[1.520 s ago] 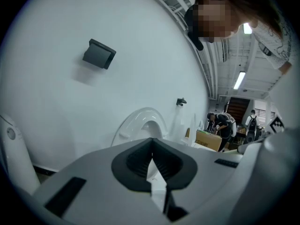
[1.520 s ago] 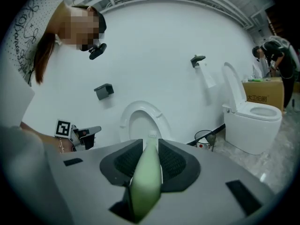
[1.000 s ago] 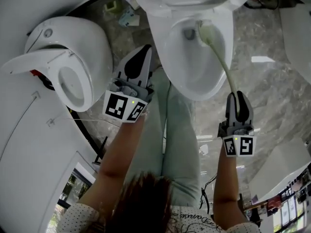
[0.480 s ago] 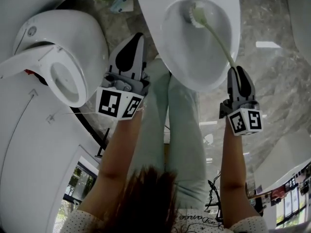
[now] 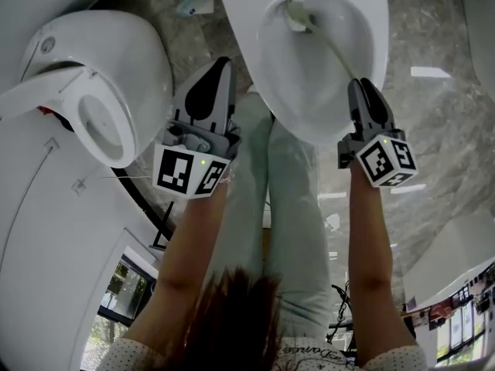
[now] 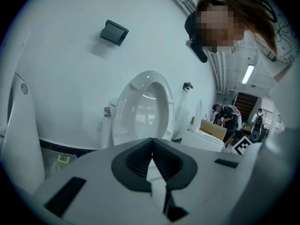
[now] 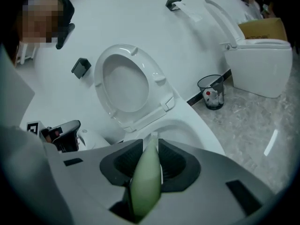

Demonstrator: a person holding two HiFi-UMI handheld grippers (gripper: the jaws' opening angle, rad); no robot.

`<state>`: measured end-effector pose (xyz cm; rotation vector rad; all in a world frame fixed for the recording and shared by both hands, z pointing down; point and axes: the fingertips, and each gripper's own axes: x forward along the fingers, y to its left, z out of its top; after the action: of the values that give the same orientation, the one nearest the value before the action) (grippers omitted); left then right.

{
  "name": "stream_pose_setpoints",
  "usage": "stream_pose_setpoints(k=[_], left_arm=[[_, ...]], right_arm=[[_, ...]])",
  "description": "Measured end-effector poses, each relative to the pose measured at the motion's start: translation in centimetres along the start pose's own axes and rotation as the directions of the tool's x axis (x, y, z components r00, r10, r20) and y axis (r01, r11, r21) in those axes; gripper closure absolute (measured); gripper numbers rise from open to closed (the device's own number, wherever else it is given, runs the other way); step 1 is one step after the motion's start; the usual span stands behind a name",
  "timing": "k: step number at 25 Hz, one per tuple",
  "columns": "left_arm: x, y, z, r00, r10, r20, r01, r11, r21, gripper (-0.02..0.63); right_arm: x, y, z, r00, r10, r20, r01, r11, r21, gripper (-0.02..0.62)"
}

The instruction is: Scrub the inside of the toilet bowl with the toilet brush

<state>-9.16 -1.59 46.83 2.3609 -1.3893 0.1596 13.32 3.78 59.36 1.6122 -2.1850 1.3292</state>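
Gripping the toilet brush (image 7: 146, 182) with the right gripper (image 7: 151, 146), jaws pressed on the pale green handle from both sides. Holding this gripper (image 5: 362, 91) at the end of a nearly straight right forearm (image 5: 370, 238), marker cube toward the body, jaws pointing forward over the near rim of the toilet bowl (image 5: 267, 76). Reaching with the thin handle (image 5: 334, 51) slanted up and to the left across the bowl, with the brush head (image 5: 296, 14) low inside at the far end, next to the drain opening; cannot tell whether touching the porcelain there. Seat (image 7: 126, 86) of this toilet raised against the white wall behind.

Holding the left gripper (image 5: 219, 68) closed with nothing between the jaws, tips together in the left gripper view (image 6: 151, 146). Carried on a straight left forearm (image 5: 186, 253), beside the left outer side of the bowl but apart from it, jaws pointing forward into the gap between the bowl and a second toilet (image 5: 131, 60) at the left.

Standing with legs in light trousers (image 5: 286, 207) just before the bowl, on a grey marbled floor (image 5: 441, 122). Farther to the right, in the right gripper view, a small black wire bin (image 7: 211, 92) by the wall and a third toilet (image 7: 258, 64) with its lid up
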Motion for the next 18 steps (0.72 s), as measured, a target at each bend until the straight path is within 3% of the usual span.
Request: stream_pose_setpoints(k=[18], left_arm=[[0.0,0.9,0.1,1.000,-0.001,-0.010,0.001,1.000,0.008,0.604]], right_arm=[[1.9,2.4,-1.6,0.987,0.160,-0.014,-0.156,0.976,0.155,0.480]])
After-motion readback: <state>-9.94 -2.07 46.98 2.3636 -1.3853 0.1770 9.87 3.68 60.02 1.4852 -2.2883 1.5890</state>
